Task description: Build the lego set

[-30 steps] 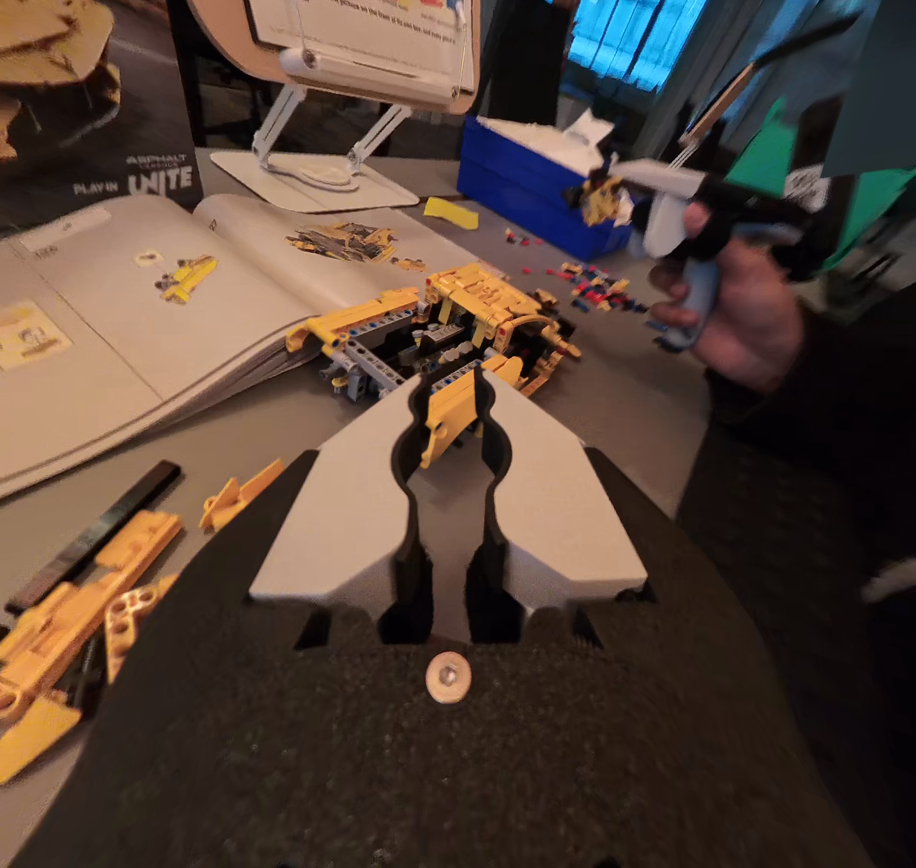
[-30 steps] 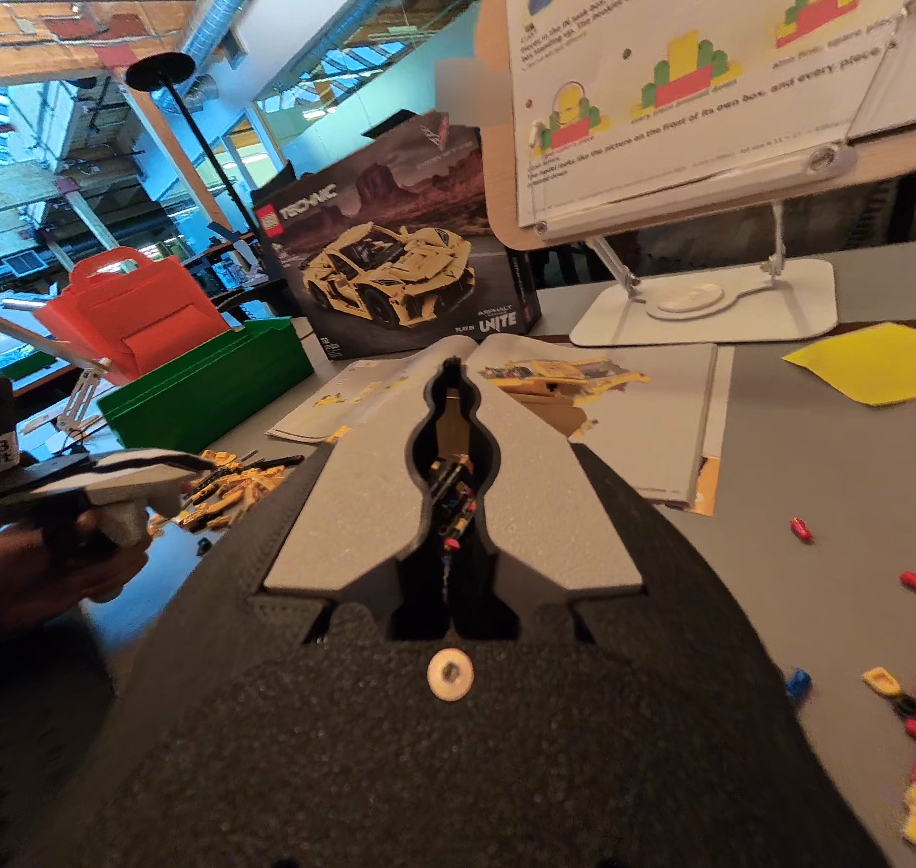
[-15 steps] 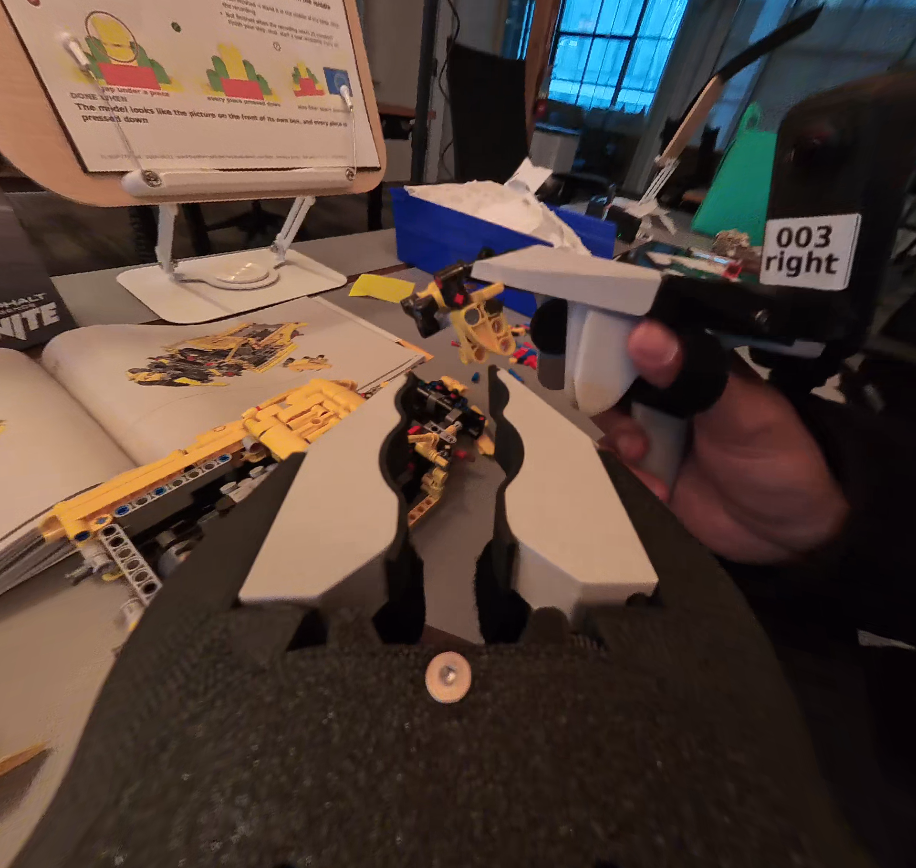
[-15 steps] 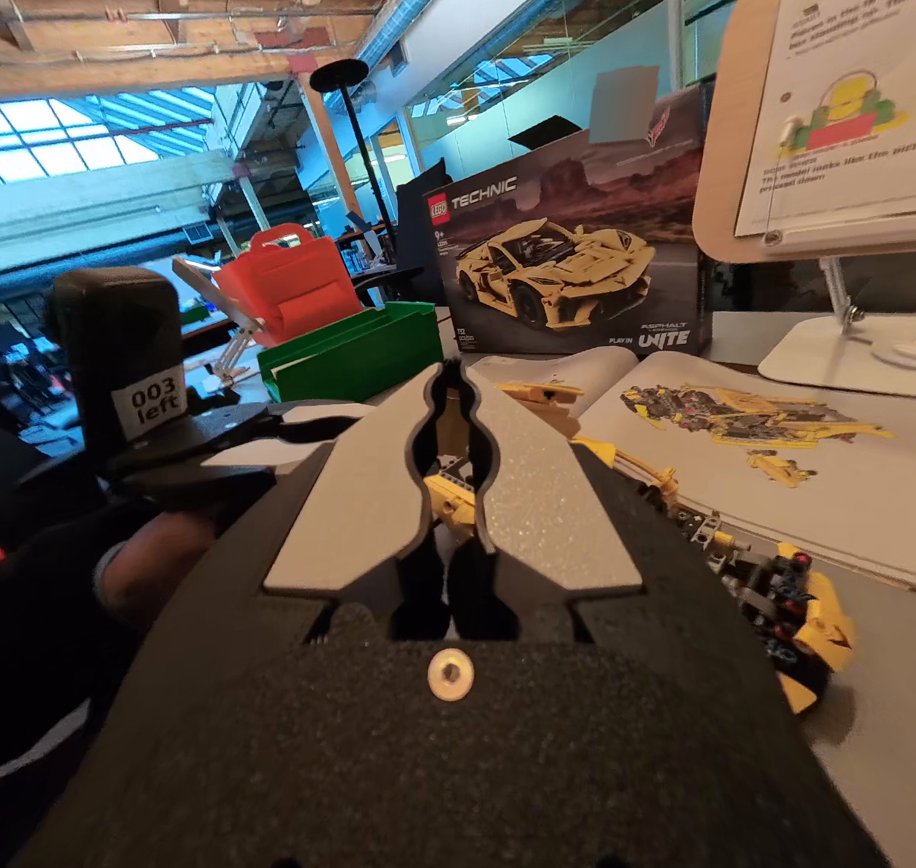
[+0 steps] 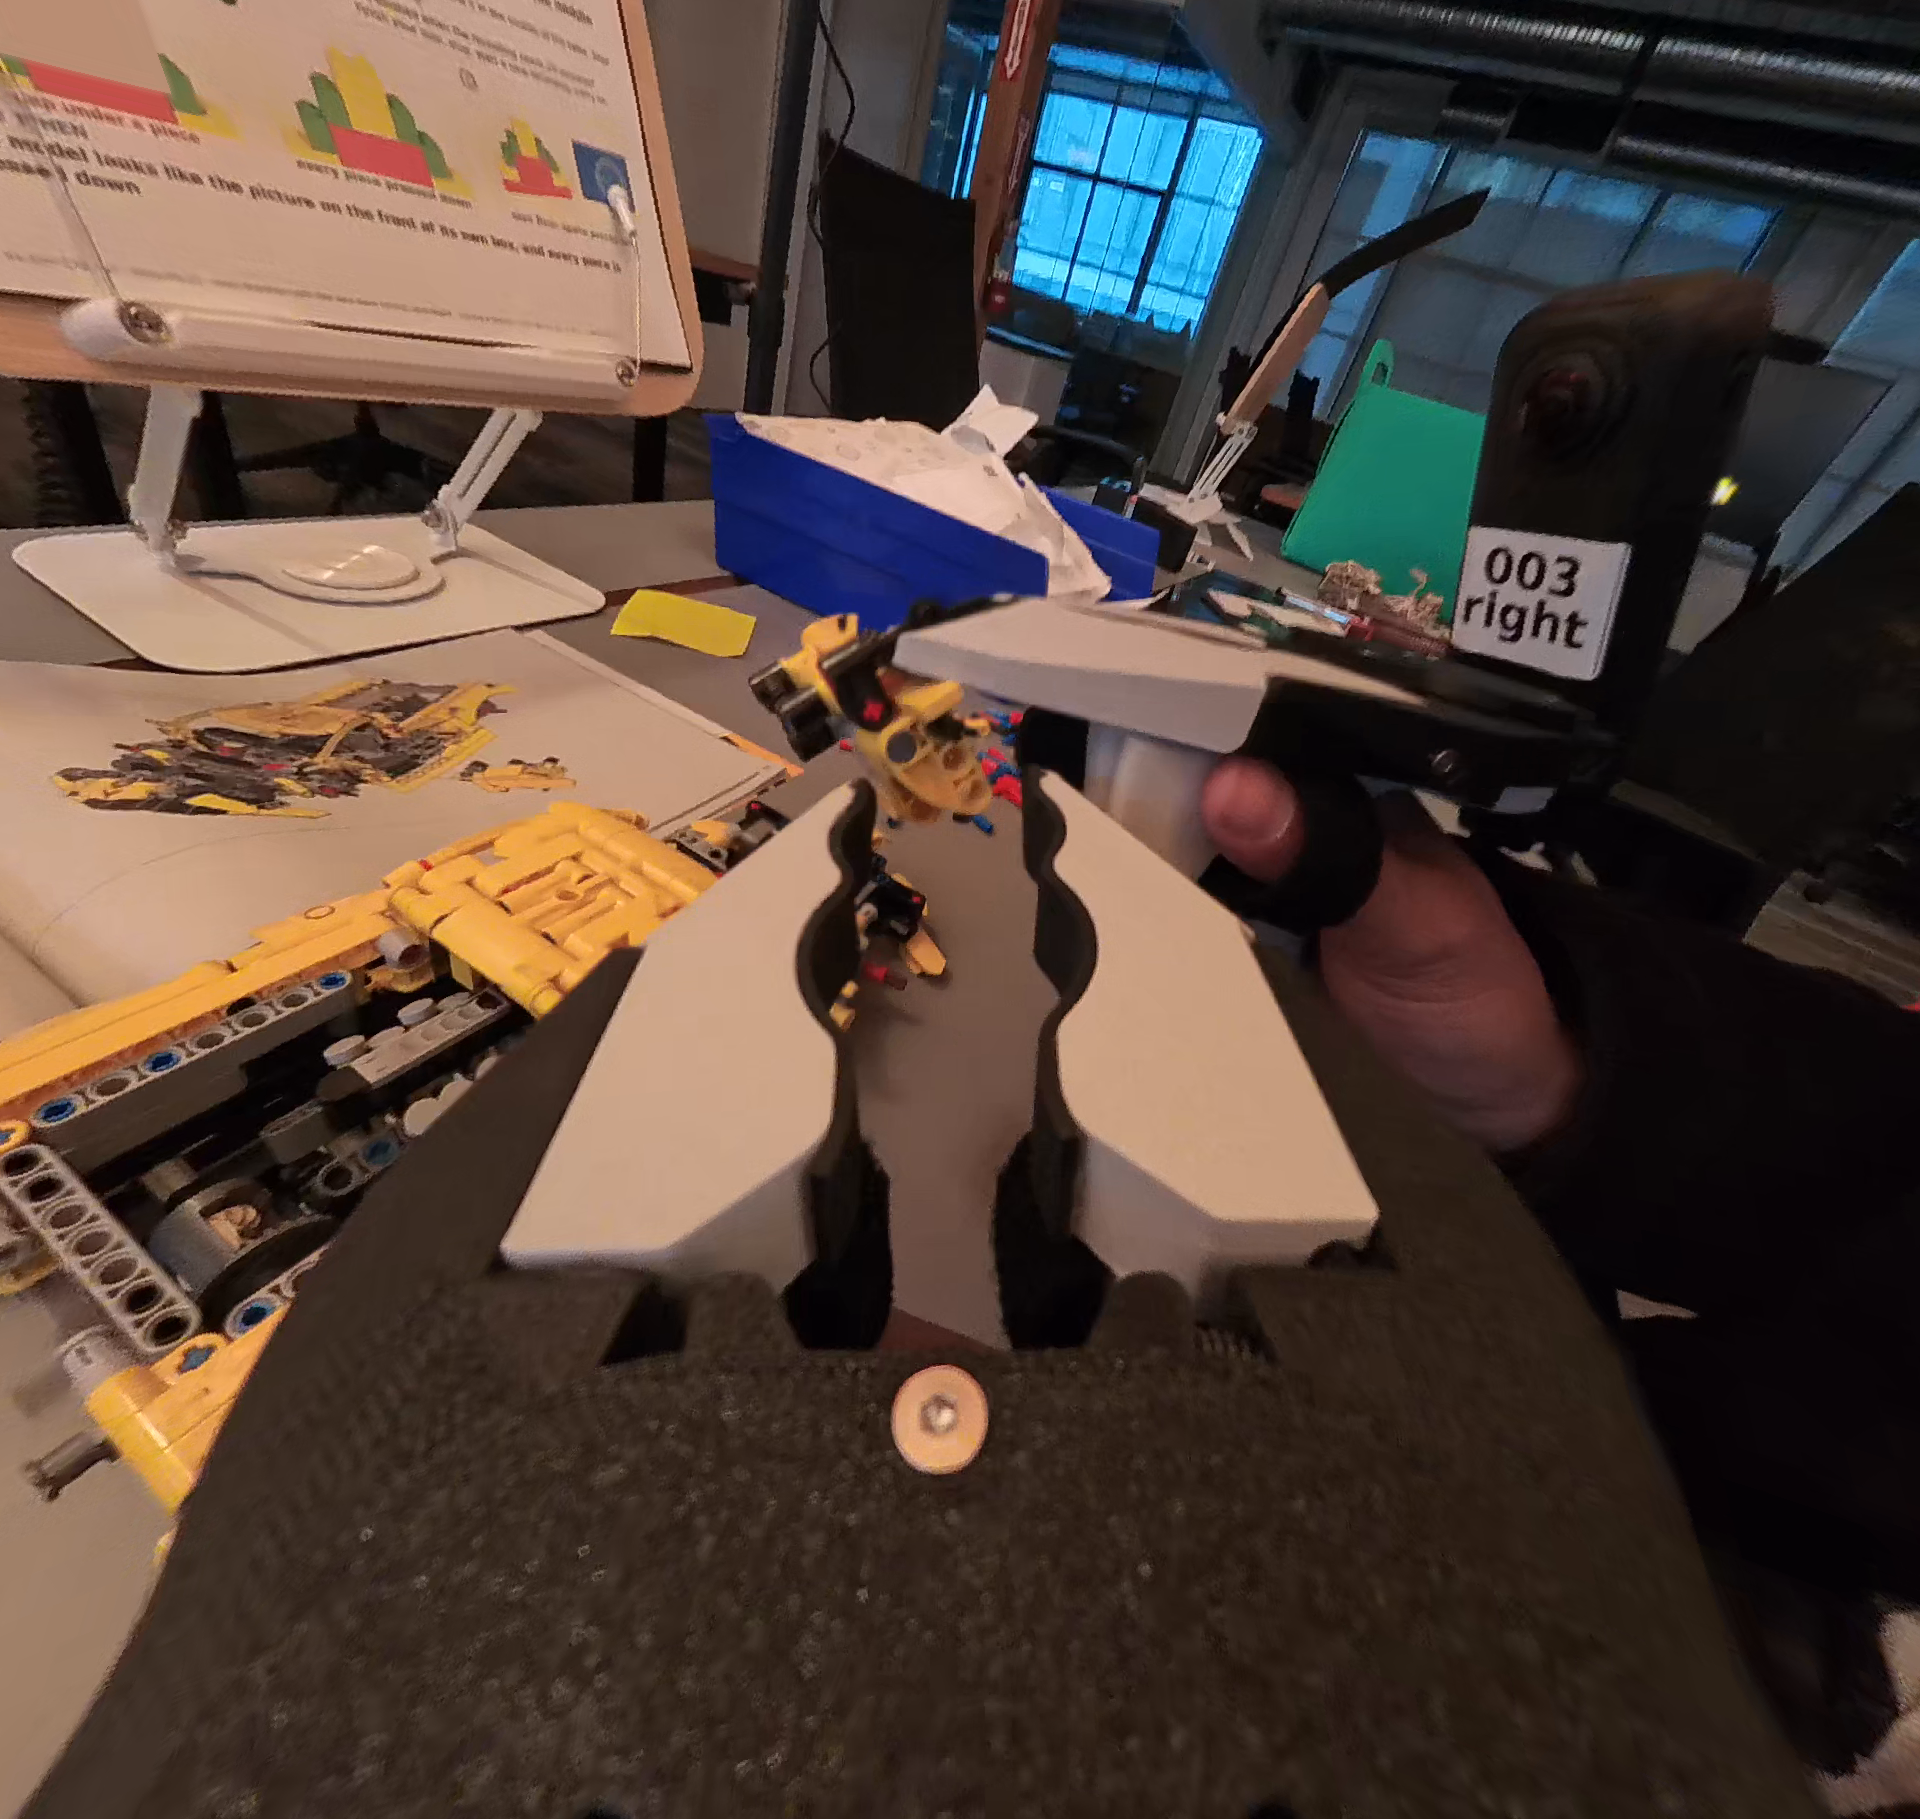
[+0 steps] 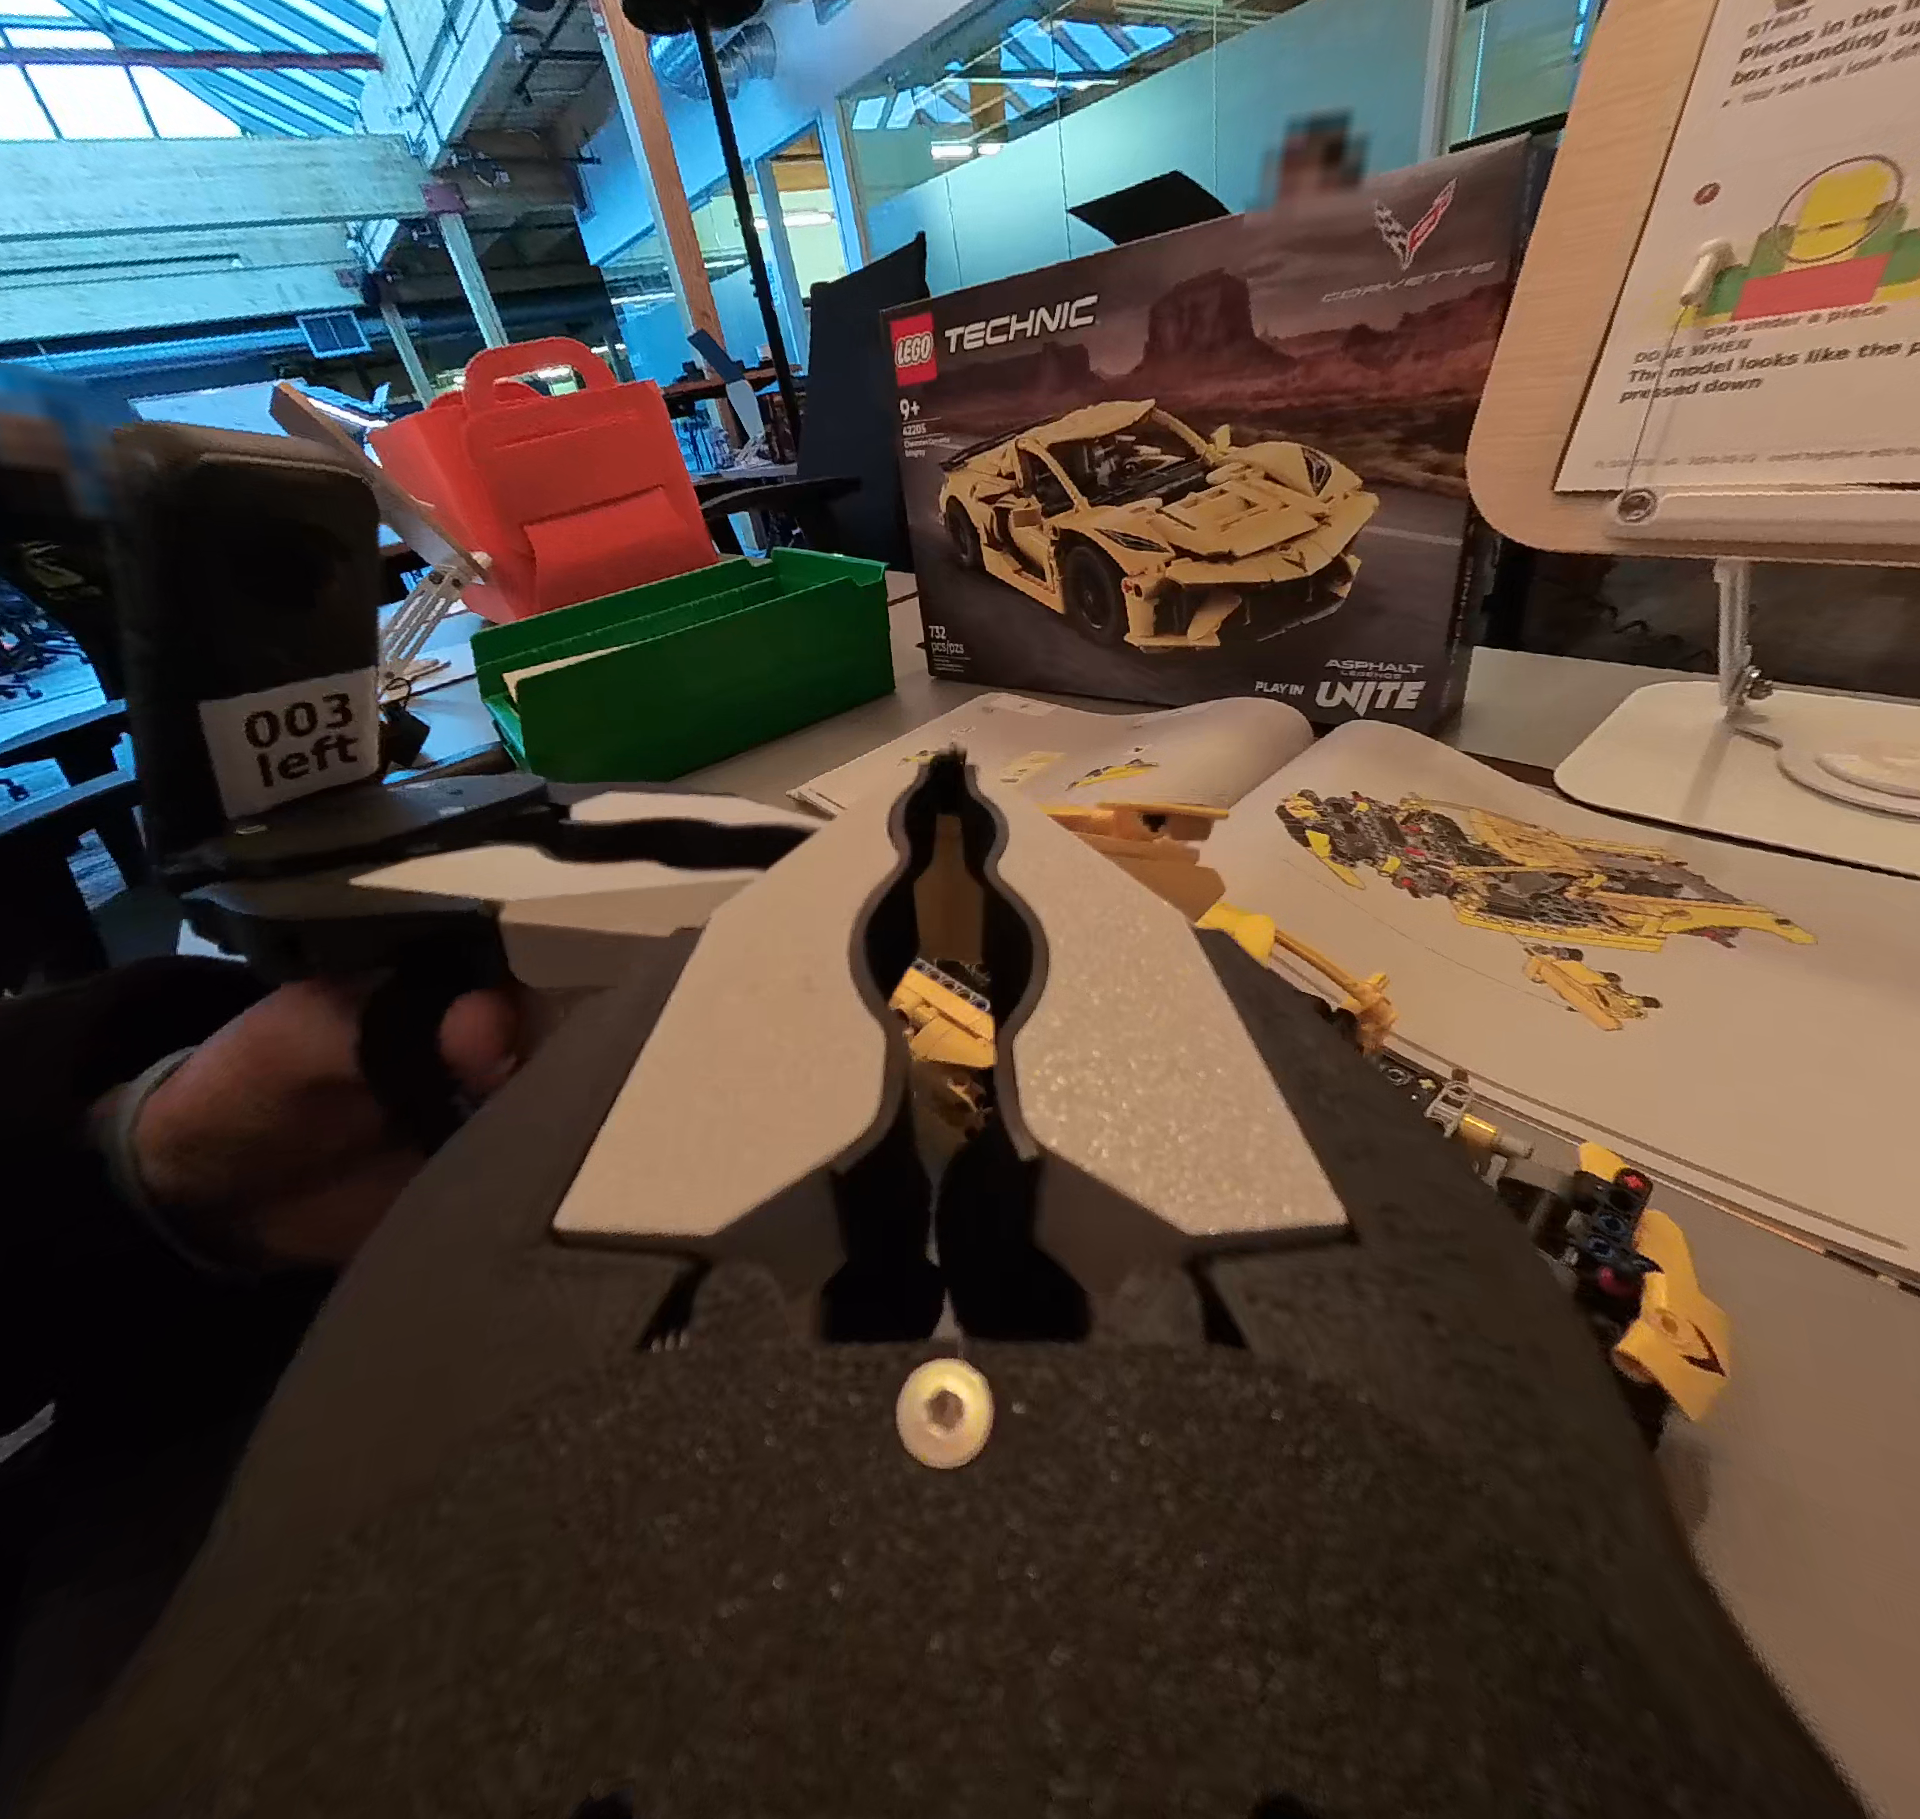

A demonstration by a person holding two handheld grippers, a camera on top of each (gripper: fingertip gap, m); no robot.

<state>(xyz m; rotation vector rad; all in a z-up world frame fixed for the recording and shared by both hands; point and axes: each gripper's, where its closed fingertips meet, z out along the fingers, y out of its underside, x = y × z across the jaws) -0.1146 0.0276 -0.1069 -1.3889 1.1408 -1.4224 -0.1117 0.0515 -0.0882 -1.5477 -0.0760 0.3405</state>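
Grey table (image 5: 665,564), manual (image 5: 312,730) at left. Right gripper (image 5: 914,642) clamped on small yellow subassembly (image 5: 904,741), centre frame, just beyond left gripper (image 5: 940,813) fingers, parted, empty. Chassis (image 5: 312,990) lower left.

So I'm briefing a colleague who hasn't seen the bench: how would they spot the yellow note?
Start at the white base of the document stand at the table's back. Just right of it, before the blue bin, lies the yellow note. It is a flat plain sheet, unlike the yellow bricks nearby.
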